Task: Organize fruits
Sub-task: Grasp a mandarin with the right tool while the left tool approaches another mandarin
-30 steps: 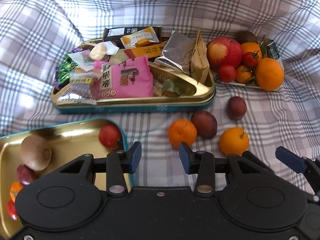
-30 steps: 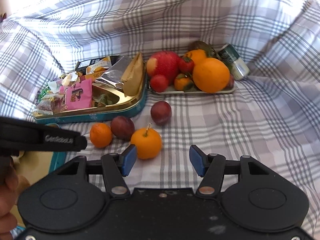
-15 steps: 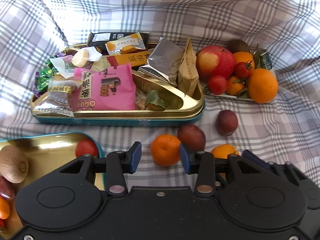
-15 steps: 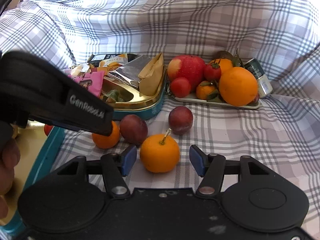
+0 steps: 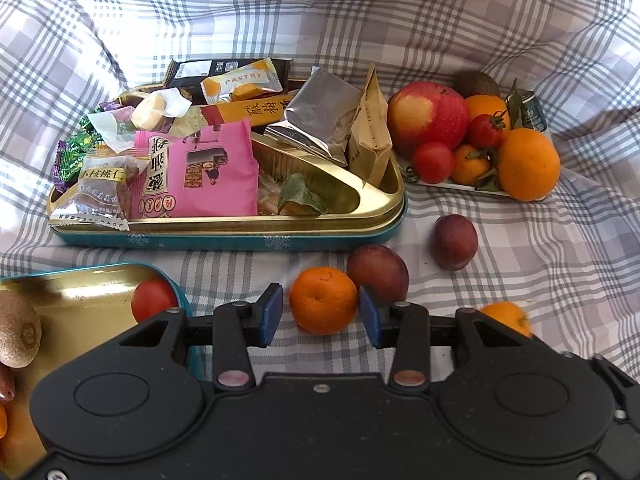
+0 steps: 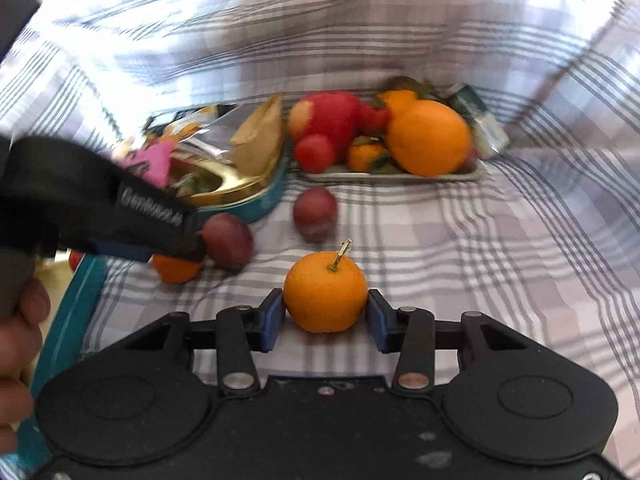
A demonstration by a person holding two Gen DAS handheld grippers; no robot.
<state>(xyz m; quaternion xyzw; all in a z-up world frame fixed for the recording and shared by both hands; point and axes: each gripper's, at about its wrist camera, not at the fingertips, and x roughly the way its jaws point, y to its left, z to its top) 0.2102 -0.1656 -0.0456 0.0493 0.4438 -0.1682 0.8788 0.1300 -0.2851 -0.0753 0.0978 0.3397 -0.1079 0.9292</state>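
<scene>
Orange mandarin [image 6: 325,291] sat dead centre between right gripper [image 6: 325,320] fingers, closing, pads touching its sides; left gripper [image 5: 320,314] fingers spread.

Checked cloth [image 5: 540,280] carries: snack tin [image 5: 224,236], fruit tray [image 5: 452,186], gold-lined tin [image 5: 80,292] (near left), two plums [image 5: 456,240], small mandarin [image 5: 323,300], stemmed mandarin [image 6: 326,298].

Ahead of my right gripper [image 6: 326,322], beyond the stemmed tangerine [image 6: 326,298] its jaws are closing around, bare checked cloth [image 6: 460,264] runs clear to the fruit tray [image 6: 400,177]. Leftward my left gripper [image 6: 172,242] blocks passage, crowding a small tangerine [image 5: 323,300] and two plums [image 5: 378,272] [image 5: 456,242] before the snack tin [image 5: 240,236].
</scene>
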